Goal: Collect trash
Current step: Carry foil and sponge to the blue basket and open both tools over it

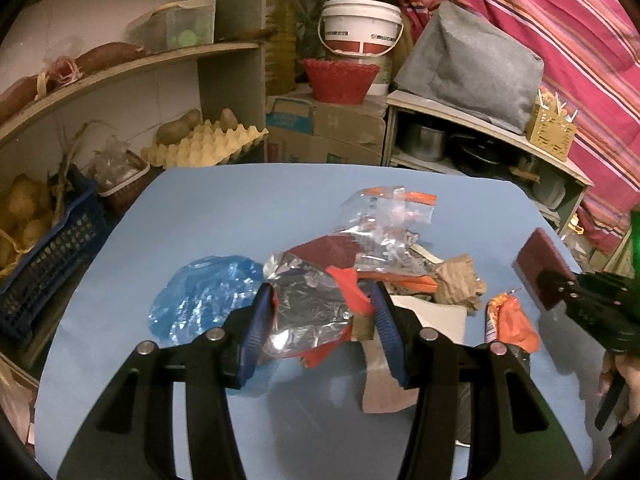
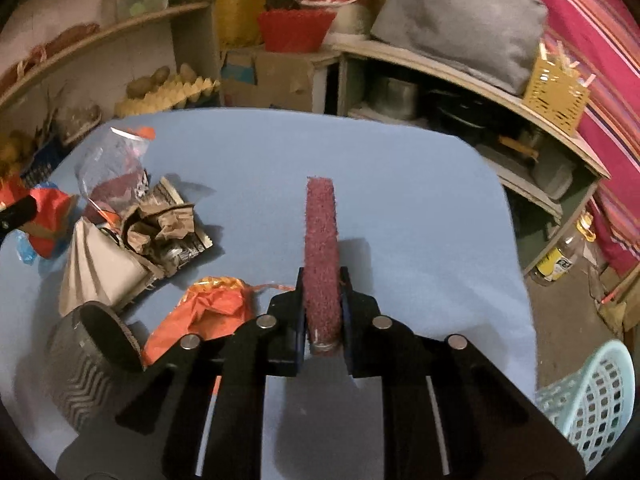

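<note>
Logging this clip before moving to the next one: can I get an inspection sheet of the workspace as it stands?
Surface: blue-covered table, right half bare.
Job's things: heap of trash on the left with a clear plastic bag, crumpled brown paper, blue plastic film, an orange wrapper; light blue perforated basket beside the table.
Clutter: dark ribbed cup on the near left edge.
Grippers: left gripper shut on a crinkled silver and red foil wrapper; right gripper shut on a maroon scouring pad, held upright.
Cables: nothing seen.
Surroundings: shelves with a yellow egg tray, white bucket, striped pink cloth.
</note>
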`<control>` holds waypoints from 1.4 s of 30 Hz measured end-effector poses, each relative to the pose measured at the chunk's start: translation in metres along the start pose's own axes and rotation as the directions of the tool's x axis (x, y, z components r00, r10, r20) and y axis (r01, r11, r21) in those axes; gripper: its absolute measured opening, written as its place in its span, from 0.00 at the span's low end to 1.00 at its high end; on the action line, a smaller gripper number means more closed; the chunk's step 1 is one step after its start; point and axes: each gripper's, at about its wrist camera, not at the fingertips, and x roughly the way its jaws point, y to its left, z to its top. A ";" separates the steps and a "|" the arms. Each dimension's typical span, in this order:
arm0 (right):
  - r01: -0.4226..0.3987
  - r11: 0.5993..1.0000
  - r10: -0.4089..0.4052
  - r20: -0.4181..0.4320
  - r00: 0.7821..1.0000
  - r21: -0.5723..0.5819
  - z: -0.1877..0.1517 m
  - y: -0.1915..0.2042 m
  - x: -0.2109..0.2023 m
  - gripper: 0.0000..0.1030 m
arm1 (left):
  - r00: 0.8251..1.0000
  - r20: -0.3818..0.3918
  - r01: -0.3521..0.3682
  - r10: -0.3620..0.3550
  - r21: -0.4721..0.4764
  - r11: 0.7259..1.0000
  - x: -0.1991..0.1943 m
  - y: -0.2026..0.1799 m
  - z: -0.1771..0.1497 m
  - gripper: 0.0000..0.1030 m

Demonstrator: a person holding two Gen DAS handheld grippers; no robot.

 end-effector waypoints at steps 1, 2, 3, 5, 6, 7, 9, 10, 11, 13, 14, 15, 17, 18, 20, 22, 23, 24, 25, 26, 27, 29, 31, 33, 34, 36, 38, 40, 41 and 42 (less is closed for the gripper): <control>0.007 1.000 -0.007 0.010 1.000 0.008 -0.004 -0.003 -0.008 0.15 | 1.000 0.004 0.002 -0.002 0.005 1.000 -0.001 -0.003 0.000 0.49; 0.013 1.000 -0.013 0.016 1.000 0.015 -0.006 -0.006 -0.015 0.15 | 1.000 0.012 0.005 -0.005 0.011 1.000 -0.004 -0.007 0.001 0.49; 0.021 0.999 -0.021 0.024 0.999 0.026 -0.010 -0.011 -0.024 0.15 | 1.000 0.018 0.009 -0.010 0.016 1.000 -0.006 -0.010 0.001 0.49; 0.037 0.998 -0.039 0.039 0.998 0.053 -0.019 -0.022 -0.045 0.15 | 0.999 0.022 0.035 -0.035 0.026 0.999 -0.013 -0.020 0.001 0.49; 0.053 0.996 -0.056 0.049 0.997 0.072 -0.026 -0.030 -0.060 0.15 | 0.998 0.029 0.054 -0.055 0.035 0.998 -0.019 -0.027 0.001 0.49; 0.067 0.994 -0.072 0.055 0.996 0.088 -0.030 -0.037 -0.071 0.15 | 0.997 0.037 0.064 -0.065 0.044 0.997 -0.023 -0.032 0.002 0.49; 0.097 0.988 -0.105 0.064 0.992 0.120 -0.038 -0.055 -0.093 0.15 | 0.995 0.058 0.081 -0.086 0.072 0.994 -0.034 -0.051 0.002 0.49; 0.113 0.982 -0.125 0.069 0.990 0.151 -0.045 -0.069 -0.108 0.15 | 0.993 0.060 0.093 -0.098 0.081 0.992 -0.038 -0.059 0.002 0.49; 0.122 0.976 -0.137 0.072 0.988 0.182 -0.052 -0.082 -0.121 0.15 | 0.991 0.058 0.114 -0.120 0.092 0.989 -0.042 -0.071 0.002 0.49; 0.160 0.962 -0.181 0.080 0.980 0.221 -0.065 -0.103 -0.143 0.15 | 0.988 0.056 0.136 -0.143 0.119 0.984 -0.047 -0.091 0.000 0.49; 0.175 0.957 -0.198 0.081 0.977 0.230 -0.070 -0.111 -0.150 0.15 | 0.987 0.059 0.140 -0.149 0.144 0.980 -0.049 -0.106 -0.002 0.49; 0.193 0.950 -0.218 0.078 0.973 0.246 -0.079 -0.123 -0.160 0.15 | 0.986 0.058 0.145 -0.156 0.158 0.977 -0.050 -0.117 -0.002 0.49; 0.217 0.940 -0.244 0.073 0.967 0.263 -0.091 -0.137 -0.170 0.15 | 0.980 0.045 0.182 -0.192 0.166 0.969 -0.051 -0.143 -0.004 0.49; 0.233 0.934 -0.260 0.068 0.963 0.271 -0.096 -0.146 -0.173 0.15 | 0.977 0.041 0.199 -0.209 0.170 0.965 -0.052 -0.154 -0.005 0.49; 0.274 0.915 -0.300 0.042 0.953 0.297 -0.111 -0.168 -0.177 0.15 | 0.971 0.038 0.226 -0.237 0.189 0.956 -0.053 -0.183 -0.008 0.49; 0.278 0.905 -0.303 0.029 0.953 0.323 -0.121 -0.183 -0.179 0.15 | 0.964 0.039 0.250 -0.265 0.218 0.943 -0.056 -0.217 -0.013 0.49; 0.278 0.899 -0.305 0.028 0.952 0.339 -0.127 -0.190 -0.182 0.15 | 0.960 0.038 0.262 -0.277 0.224 0.939 -0.056 -0.227 -0.015 0.49; 0.281 0.891 -0.311 0.027 0.950 0.357 -0.132 -0.200 -0.185 0.15 | 0.956 0.034 0.278 -0.293 0.231 0.933 -0.056 -0.241 -0.017 0.49; 0.285 0.887 -0.316 0.027 0.948 0.364 -0.135 -0.205 -0.187 0.15 | 0.950 0.027 0.297 -0.312 0.238 0.925 -0.055 -0.259 -0.019 0.49; 0.291 0.883 -0.323 0.026 0.946 0.369 -0.138 -0.209 -0.188 0.15 | 0.946 0.022 0.309 -0.323 0.244 0.919 -0.055 -0.273 -0.020 0.49; 0.296 0.879 -0.328 0.023 0.945 0.374 -0.142 -0.215 -0.189 0.15 | 0.942 0.018 0.320 -0.335 0.250 0.914 -0.056 -0.285 -0.022 0.49; 0.297 0.872 -0.328 0.013 0.945 0.390 -0.152 -0.226 -0.189 0.15 | 0.933 0.009 0.344 -0.360 0.271 0.899 -0.056 -0.313 -0.027 0.49; 0.300 0.862 -0.331 0.003 0.944 0.409 -0.160 -0.238 -0.188 0.15 | 0.925 0.000 0.363 -0.379 0.292 0.885 -0.054 -0.336 -0.030 0.49; 0.294 0.853 -0.328 0.005 0.945 0.431 -0.166 -0.247 -0.190 0.15 | 0.917 -0.007 0.380 -0.398 0.315 0.870 -0.054 -0.360 -0.035 0.49; 0.286 0.845 -0.325 0.008 0.946 0.451 -0.170 -0.254 -0.193 0.15 | 0.914 -0.010 0.386 -0.406 0.326 0.863 -0.055 -0.369 -0.038 0.49; 0.279 0.834 -0.325 0.014 0.946 0.477 -0.175 -0.263 -0.196 0.15 | 0.909 -0.015 0.396 -0.418 0.351 0.848 -0.052 -0.390 -0.042 0.49; 0.275 0.824 -0.325 0.016 0.945 0.495 -0.178 -0.270 -0.200 0.15 | 0.903 -0.028 0.409 -0.429 0.368 0.835 -0.048 -0.408 -0.047 0.49; 0.273 0.818 -0.325 0.014 0.946 0.506 -0.181 -0.276 -0.202 0.15 | 0.901 -0.039 0.414 -0.433 0.376 0.829 -0.044 -0.419 -0.049 0.49; 0.277 0.816 -0.327 0.010 0.945 0.508 -0.183 -0.278 -0.202 0.15 | 0.900 -0.043 0.416 -0.433 0.382 0.826 -0.042 -0.426 -0.050 0.49; 0.279 0.814 -0.328 0.007 0.945 0.510 -0.183 -0.279 -0.201 0.15 | 0.900 -0.047 0.417 -0.434 0.385 0.823 -0.041 -0.431 -0.052 0.49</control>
